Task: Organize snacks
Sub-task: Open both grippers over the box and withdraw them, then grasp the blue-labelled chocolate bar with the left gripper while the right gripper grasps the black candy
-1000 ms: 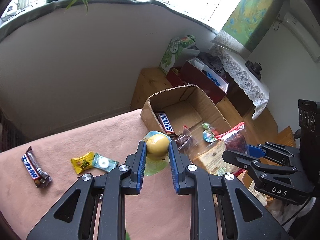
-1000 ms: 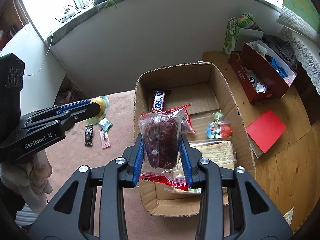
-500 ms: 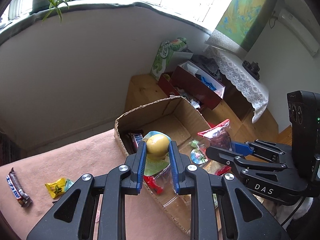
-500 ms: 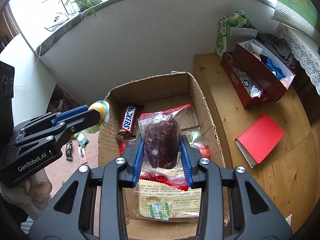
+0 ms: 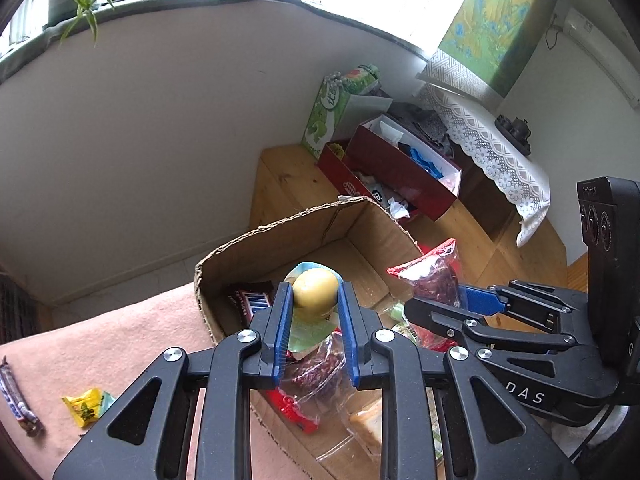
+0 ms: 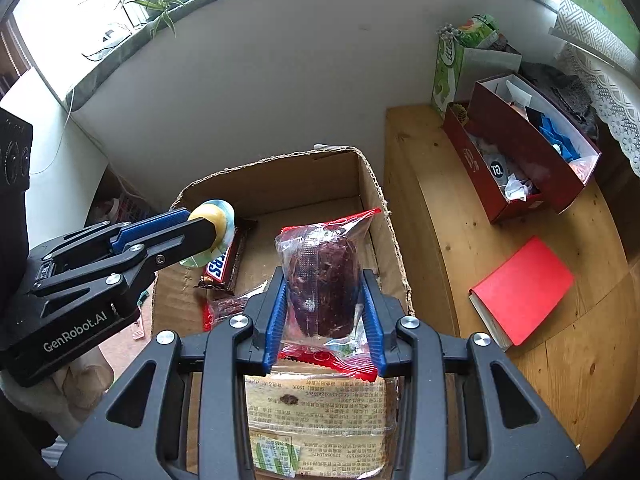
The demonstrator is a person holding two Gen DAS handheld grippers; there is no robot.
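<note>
Around the open cardboard box (image 6: pixel 376 200) lie a pink cloth (image 5: pixel 120 340) with loose sweets to its left, among them a yellow candy (image 5: pixel 84 406), and on the wooden floor to its right a red book (image 6: pixel 524 288) and a dark red shoebox (image 6: pixel 532 148) full of odds and ends. Inside the box rest a Snickers bar (image 6: pixel 224 260), a flat cracker pack (image 6: pixel 320 420) in clear film and another red-edged packet; these crowd the floor under both tools.

The left gripper (image 5: pixel 314 300) is clamped tight on a round yellow sweet (image 5: pixel 314 290) in a pale crinkly wrapper, held over the box's near left corner. The right gripper (image 6: pixel 322 296) holds a dark maroon snack packet (image 6: pixel 320 280), glossy clear plastic with red seams, upright above the middle of the box. Its jaws have just been opening, and a slim gap shows at the right pad, though whether the left pad presses the film is hard to say.
</note>
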